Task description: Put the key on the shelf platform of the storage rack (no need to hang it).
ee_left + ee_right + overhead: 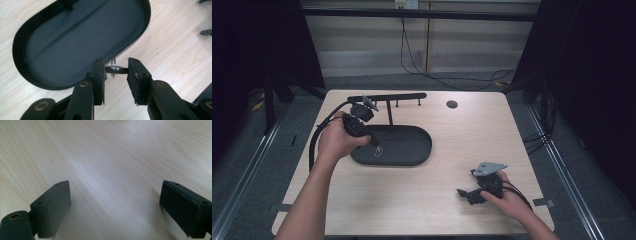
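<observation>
Left gripper view is showing the left gripper point(116, 70) clamping a small key ring piece point(115, 69) beside the black oval tray point(20, 40). The right gripper point(115, 205) is resting with jaws apart over the wooden table point(112, 157).

table point(422, 195): light wood | on it: black oval tray point(412, 147)

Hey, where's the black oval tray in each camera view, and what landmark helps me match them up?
High view: black oval tray sits left of centre, beside the left gripper.
Left gripper view: it spans the upper left, rim nearest.
Right gripper view: not in it.
Shared landmark: the pale wooden table.
</observation>
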Motion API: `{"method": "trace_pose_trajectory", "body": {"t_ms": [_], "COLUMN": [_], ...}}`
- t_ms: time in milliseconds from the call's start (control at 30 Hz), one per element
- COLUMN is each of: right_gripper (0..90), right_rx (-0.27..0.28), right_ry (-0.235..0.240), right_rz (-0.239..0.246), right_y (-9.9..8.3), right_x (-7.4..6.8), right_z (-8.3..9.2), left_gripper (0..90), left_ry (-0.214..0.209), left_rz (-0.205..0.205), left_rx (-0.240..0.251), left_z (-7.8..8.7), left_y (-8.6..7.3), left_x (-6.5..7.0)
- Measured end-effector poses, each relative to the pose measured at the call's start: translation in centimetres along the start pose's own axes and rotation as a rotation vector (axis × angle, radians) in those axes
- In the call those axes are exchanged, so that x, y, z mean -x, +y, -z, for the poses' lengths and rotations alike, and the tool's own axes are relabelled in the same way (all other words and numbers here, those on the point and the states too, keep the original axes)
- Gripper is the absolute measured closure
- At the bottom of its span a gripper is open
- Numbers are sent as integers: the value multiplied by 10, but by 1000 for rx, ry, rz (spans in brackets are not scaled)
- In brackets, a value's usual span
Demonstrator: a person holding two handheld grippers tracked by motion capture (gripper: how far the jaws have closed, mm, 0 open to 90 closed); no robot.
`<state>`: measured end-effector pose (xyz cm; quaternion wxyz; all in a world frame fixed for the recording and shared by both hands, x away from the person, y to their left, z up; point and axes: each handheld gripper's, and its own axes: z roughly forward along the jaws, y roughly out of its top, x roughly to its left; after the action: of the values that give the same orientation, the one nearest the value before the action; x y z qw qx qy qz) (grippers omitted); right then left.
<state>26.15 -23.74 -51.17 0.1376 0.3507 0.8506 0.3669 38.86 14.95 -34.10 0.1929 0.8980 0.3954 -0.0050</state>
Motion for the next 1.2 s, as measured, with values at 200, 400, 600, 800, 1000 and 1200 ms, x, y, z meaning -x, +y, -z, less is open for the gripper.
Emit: {"method": "trace_pose_trajectory", "body": {"t_ms": [200,400,600,800,1000,1200], "right_gripper": [95,95,96,96,95,96], "right_rx": [0,0,0,0,0,0], "right_ry": [0,0,0,0,0,0], "right_rz": [0,0,0,0,0,0], "right_y": [0,0,0,0,0,0], "right_x": [0,0,0,0,0,0], "right_z": [0,0,0,0,0,0], "left_gripper": [676,676,676,676,676,676], "left_ry": [7,12,24,28,32,42], "left_rz": [12,16,20,32,37,28], "left_rx": [9,18,39,35,37,42], "left_z": [-5,-10,-15,-23,-31,-38], "left_y": [4,8,12,15,19,21], "left_x": [-3,-5,-6,-6,-7,-8]}}
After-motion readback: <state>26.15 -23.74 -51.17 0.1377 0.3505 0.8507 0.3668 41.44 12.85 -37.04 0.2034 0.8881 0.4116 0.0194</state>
